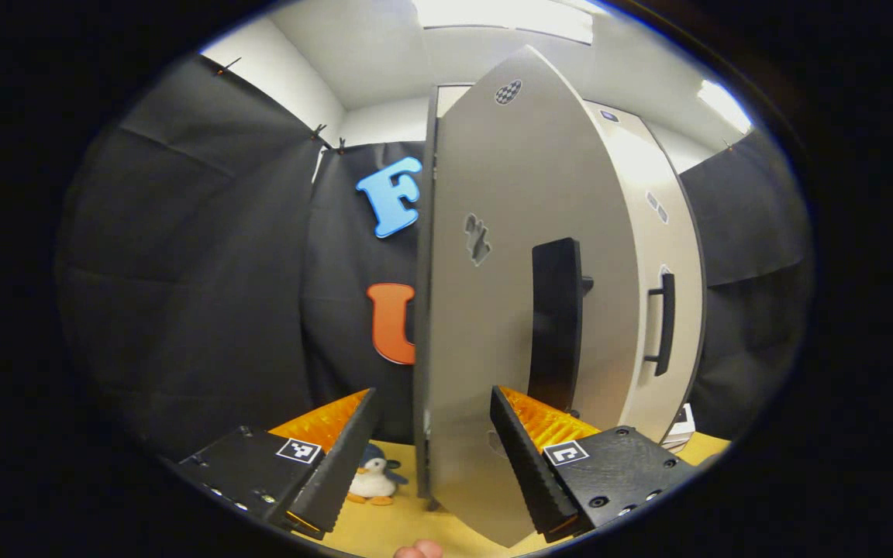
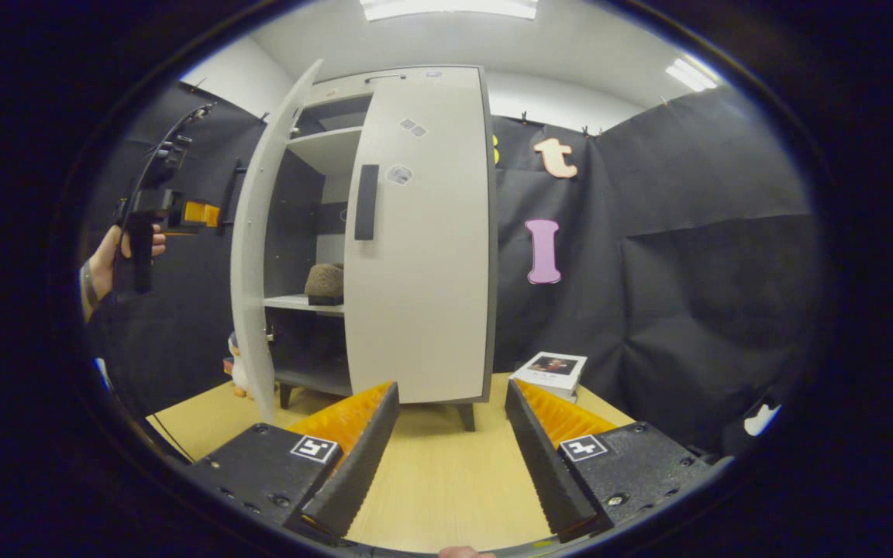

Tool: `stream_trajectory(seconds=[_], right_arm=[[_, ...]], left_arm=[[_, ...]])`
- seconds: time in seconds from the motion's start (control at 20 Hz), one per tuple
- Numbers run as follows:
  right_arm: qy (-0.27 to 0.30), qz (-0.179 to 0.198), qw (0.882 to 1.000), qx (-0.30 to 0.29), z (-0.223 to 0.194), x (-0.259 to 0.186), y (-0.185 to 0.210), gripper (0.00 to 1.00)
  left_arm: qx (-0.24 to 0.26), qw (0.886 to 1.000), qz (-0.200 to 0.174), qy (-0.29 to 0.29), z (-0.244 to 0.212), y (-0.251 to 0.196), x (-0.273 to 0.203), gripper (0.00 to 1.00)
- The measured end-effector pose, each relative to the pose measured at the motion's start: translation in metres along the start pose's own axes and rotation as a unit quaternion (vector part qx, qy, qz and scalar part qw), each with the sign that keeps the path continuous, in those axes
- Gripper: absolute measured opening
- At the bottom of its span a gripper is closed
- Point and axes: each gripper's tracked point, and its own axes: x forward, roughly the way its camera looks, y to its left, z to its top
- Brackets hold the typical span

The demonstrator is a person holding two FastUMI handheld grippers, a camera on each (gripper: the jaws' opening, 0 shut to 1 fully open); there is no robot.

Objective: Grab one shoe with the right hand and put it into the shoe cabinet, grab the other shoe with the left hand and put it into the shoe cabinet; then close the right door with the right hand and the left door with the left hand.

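Your left tool [image 1: 432,446] sits spread wide and empty, its fingers standing to either side of the left door's [image 1: 493,310] lower edge without pressing on it. That door is swung partly open, its outer face and dark handle [image 1: 556,322] turned toward you. Past it the right door [image 1: 667,310] lies closed against the shoe cabinet [image 2: 384,232]. A toy penguin [image 1: 373,478] stands on the wooden surface [image 1: 384,523] by the left finger.

Your right tool [image 2: 450,434] is also wide and holds nothing, hanging over the surface in front of the cabinet. From that side you can see one brown shoe [image 2: 325,284] resting on the middle shelf [image 2: 303,304] through the gap. A stack of books [image 2: 551,372] lies beside the cabinet's right foot. Your left hand [image 2: 117,252] grips its tool out by the open door.
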Motion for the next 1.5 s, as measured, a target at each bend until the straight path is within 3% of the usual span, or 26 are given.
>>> stream_trajectory(seconds=[0.2,0.25,0.35,0.4,0.45,0.9,1.1,1.35,1.5], right_arm=[[0.005,-0.012,1.000,0.001,-0.005,-0.005,-0.009,0.90],[0.005,-0.015,1.000,0.001,-0.005,-0.005,-0.012,0.90],[0.001,-0.024,1.000,0.003,-0.003,-0.006,-0.019,0.89],[0.000,-0.026,1.000,0.004,-0.002,-0.006,-0.022,0.90],[0.001,-0.028,1.000,0.006,-0.002,-0.006,-0.024,0.90],[0.015,-0.012,0.999,0.030,-0.006,0.001,-0.018,0.90],[0.014,0.000,0.999,0.033,0.000,0.004,-0.011,0.90],[0.013,0.013,0.999,0.026,0.005,0.002,-0.004,0.90],[0.013,0.017,0.999,0.023,0.003,-0.003,0.000,0.90]], left_arm=[[-0.006,1.000,-0.016,0.022,-0.025,-0.041,0.029,0.89],[-0.006,1.000,-0.003,0.021,-0.027,-0.040,0.029,0.77],[-0.012,1.000,0.008,0.007,-0.024,-0.038,0.025,0.96],[-0.018,1.000,0.010,0.002,-0.023,-0.037,0.021,0.86],[-0.020,1.000,0.014,0.000,-0.021,-0.034,0.017,0.86],[-0.001,1.000,-0.002,-0.002,-0.019,-0.041,-0.064,0.90],[0.010,1.000,-0.012,0.006,-0.049,-0.062,-0.103,0.90],[-0.016,0.998,-0.052,0.011,-0.084,-0.102,-0.140,0.90],[-0.008,0.999,-0.052,0.012,-0.101,-0.109,-0.158,0.90]])
